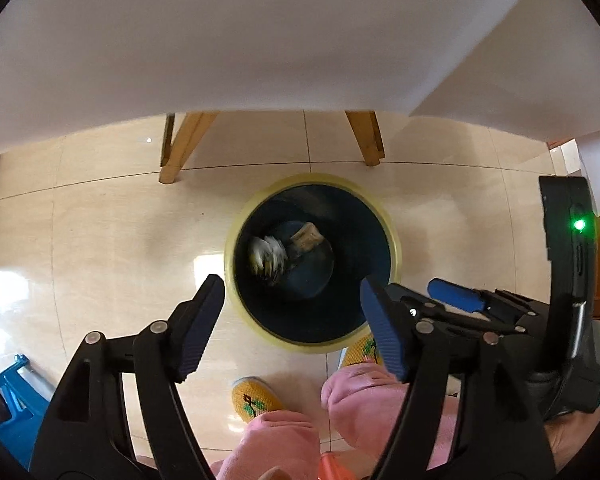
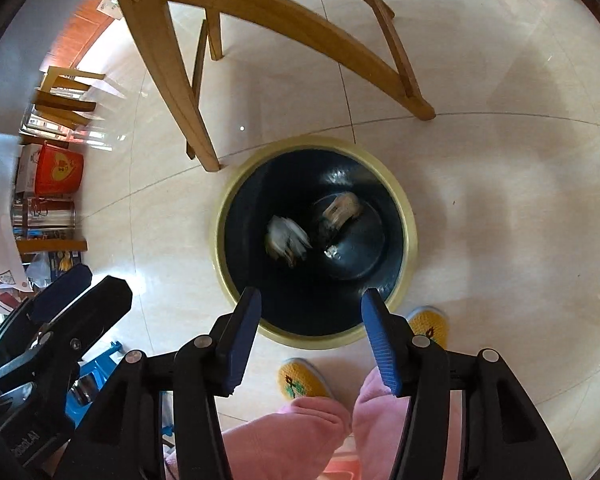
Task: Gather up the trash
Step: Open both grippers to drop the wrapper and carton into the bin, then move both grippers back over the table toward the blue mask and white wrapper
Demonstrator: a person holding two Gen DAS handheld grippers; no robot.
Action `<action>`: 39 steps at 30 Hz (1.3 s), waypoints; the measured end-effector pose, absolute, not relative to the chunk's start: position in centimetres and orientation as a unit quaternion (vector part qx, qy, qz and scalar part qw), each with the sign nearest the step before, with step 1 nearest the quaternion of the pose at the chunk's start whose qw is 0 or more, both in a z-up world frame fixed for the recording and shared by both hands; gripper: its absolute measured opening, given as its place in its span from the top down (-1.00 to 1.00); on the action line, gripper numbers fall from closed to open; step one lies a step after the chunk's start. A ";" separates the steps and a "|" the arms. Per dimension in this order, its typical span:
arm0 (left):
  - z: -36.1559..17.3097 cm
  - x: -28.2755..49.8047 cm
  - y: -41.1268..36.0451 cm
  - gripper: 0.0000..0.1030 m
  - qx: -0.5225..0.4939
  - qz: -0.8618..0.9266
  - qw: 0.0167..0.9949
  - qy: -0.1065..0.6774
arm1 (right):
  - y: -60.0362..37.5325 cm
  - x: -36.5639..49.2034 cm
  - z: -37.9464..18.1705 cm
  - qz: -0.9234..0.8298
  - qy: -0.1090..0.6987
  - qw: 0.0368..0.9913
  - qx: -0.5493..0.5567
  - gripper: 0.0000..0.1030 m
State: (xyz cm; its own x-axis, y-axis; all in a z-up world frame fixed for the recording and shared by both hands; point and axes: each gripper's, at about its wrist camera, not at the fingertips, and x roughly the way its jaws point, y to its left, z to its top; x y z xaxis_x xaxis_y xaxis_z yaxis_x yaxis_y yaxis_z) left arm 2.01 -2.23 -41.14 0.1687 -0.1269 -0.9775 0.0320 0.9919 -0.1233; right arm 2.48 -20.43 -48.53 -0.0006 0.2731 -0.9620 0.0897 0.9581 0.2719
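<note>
Both tools poised above the yellow-rimmed waste bin [image 2: 314,240] on the tiled floor, left tool [image 1: 292,320] and right tool [image 2: 310,332] spread wide and empty, apparently for release; crumpled paper [image 2: 286,240] blurred inside the bin, beside another wrapper [image 2: 342,208].

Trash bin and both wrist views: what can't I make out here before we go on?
- White scrap in the bin: blurred in both views, so what it is cannot be told.
- Tan piece beside it: also blurred.
- Table top, left view: its surface faces away, so any trash on it is hidden.
- Clutter by the wall, right view: small and cut off by the edge.
</note>
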 end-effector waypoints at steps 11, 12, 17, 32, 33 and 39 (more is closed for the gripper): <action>-31.4 -0.2 -0.9 -0.31 -0.019 -0.045 0.781 0.623 | -19.7 1.0 -36.5 0.085 0.677 0.724 0.100 -0.04; -30.3 -0.4 -0.8 -0.31 -0.019 -0.045 0.783 0.620 | -19.6 0.9 -35.2 0.086 0.674 0.727 0.097 -0.04; -24.3 -0.4 0.1 -0.31 -0.019 -0.050 0.798 0.600 | -19.2 0.2 -27.8 0.094 0.656 0.744 0.089 -0.04; -4.6 -1.2 1.6 -0.31 -0.017 -0.063 0.875 0.479 | -17.5 -2.3 -7.0 0.115 0.572 0.808 0.080 -0.04; -3.1 -1.5 1.6 -0.31 -0.017 -0.062 0.879 0.473 | -17.3 -2.4 -5.9 0.115 0.565 0.813 0.077 -0.04; 1.6 -1.6 2.6 -0.31 -0.023 -0.059 0.900 0.432 | -16.4 -2.3 -1.6 0.113 0.525 0.842 0.054 -0.06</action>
State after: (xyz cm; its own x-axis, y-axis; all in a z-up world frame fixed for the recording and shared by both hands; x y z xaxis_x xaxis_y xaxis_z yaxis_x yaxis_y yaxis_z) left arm -1.61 2.59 1.59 0.6203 -0.1264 -0.7741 0.0872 0.9919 -0.0922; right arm -2.33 -16.41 -1.64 0.4227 0.2463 -0.8722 -0.1337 0.9688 0.2088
